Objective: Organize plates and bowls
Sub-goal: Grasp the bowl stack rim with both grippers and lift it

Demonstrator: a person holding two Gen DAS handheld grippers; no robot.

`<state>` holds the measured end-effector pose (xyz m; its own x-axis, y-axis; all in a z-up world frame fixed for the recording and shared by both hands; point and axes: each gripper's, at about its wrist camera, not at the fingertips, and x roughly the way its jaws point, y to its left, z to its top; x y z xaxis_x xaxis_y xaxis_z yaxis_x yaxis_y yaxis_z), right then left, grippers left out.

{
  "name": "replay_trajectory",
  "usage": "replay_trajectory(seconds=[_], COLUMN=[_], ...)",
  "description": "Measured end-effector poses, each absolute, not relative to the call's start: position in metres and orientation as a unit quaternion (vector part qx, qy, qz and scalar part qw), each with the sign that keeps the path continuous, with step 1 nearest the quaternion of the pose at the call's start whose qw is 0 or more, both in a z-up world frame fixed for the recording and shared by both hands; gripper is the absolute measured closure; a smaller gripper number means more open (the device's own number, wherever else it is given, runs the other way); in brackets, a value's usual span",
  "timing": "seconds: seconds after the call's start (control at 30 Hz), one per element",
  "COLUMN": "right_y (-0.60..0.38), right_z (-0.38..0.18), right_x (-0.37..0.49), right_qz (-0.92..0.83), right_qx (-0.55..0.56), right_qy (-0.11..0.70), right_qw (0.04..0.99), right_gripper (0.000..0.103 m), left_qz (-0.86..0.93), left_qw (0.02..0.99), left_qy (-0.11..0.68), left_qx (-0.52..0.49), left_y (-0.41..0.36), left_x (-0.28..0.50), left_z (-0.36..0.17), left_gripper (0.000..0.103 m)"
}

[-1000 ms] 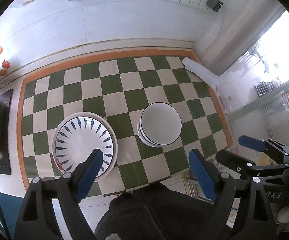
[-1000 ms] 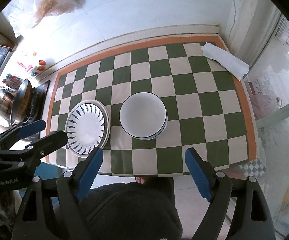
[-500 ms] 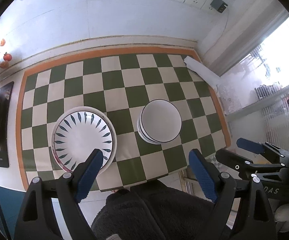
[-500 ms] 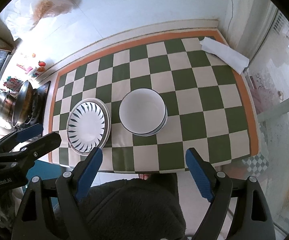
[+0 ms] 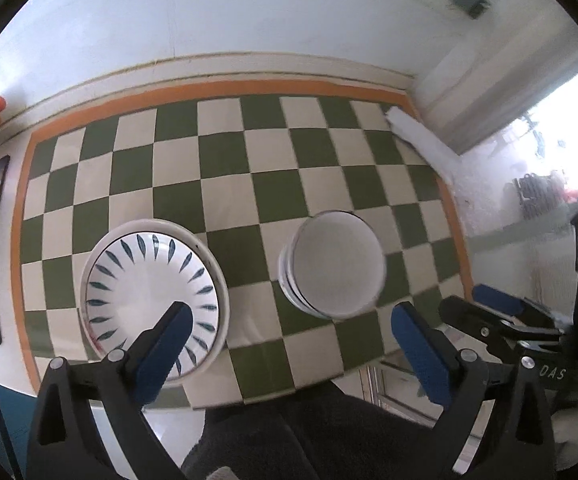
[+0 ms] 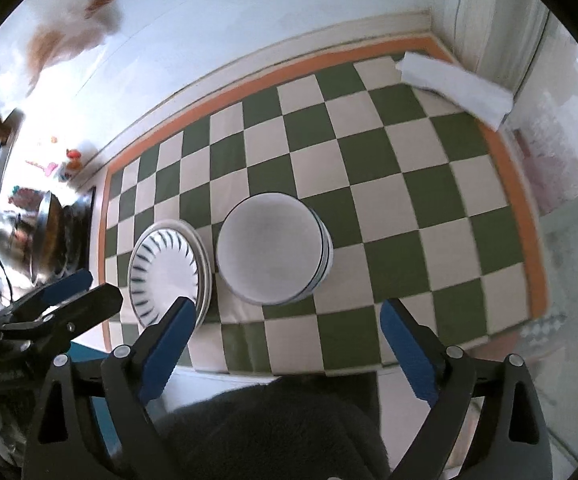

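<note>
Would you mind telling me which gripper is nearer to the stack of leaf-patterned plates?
Left. The left gripper hovers with one finger over the plates; the right gripper sits above the bowls beside them, both empty and opening.

Two hand-held grippers, alike in build. Left gripper (image 5: 289, 350): black plastic frame, two angular arms, each ending in a flat blue pad (image 5: 163, 354); silver screw heads at the arm joints. Right gripper (image 6: 285, 350): same black arms, same blue pads (image 6: 407, 350), same silver screws. From the left camera, the right gripper seen side-on at the frame edge, black body with pale lettering, partly readable as "DAS". From the right camera, the left gripper seen side-on, black with blurred white lettering, a thin dark cable beside it. Below both, dark fuzzy clothing (image 6: 273, 432), charcoal, fleece-like in texture.
</note>
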<state>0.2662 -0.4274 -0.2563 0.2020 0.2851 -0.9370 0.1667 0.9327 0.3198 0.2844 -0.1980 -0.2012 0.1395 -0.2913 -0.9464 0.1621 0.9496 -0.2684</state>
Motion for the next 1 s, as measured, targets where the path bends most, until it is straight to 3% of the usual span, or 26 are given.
replay_trajectory(seconds=[0.4, 0.73, 0.83, 0.87, 0.9, 1.0], right_y=[-0.451, -0.444, -0.441, -0.441, -0.440, -0.434], right_z=[-0.401, -0.460, -0.470, -0.472, -0.475, -0.481], right_x=[0.308, 0.322, 0.324, 0.325, 0.325, 0.327], right_qz=[0.066, 0.107, 0.108, 0.110, 0.113, 0.123], right_qx=[0.310, 0.362, 0.369, 0.372, 0.375, 0.375], right_qy=[0.669, 0.678, 0.683, 0.683, 0.684, 0.688], right_qw=[0.672, 0.631, 0.621, 0.619, 0.615, 0.609], right_gripper=[0.006, 0.006, 0.007, 0.010, 0.012, 0.034], left_qz=[-0.170, -0.182, -0.197, -0.200, -0.204, -0.210], left_qw=[0.666, 0.578, 0.569, 0.564, 0.559, 0.563], left_qy=[0.722, 0.788, 0.791, 0.794, 0.796, 0.792], left_qx=[-0.082, -0.105, -0.109, -0.110, -0.112, -0.114], left_y=[-0.221, -0.243, -0.248, -0.248, -0.250, -0.250], left_x=[0.354, 0.371, 0.372, 0.373, 0.373, 0.372], left_z=[-0.312, -0.379, -0.384, -0.386, -0.388, -0.388], left_gripper=[0.001, 0.009, 0.025, 0.040, 0.049, 0.049])
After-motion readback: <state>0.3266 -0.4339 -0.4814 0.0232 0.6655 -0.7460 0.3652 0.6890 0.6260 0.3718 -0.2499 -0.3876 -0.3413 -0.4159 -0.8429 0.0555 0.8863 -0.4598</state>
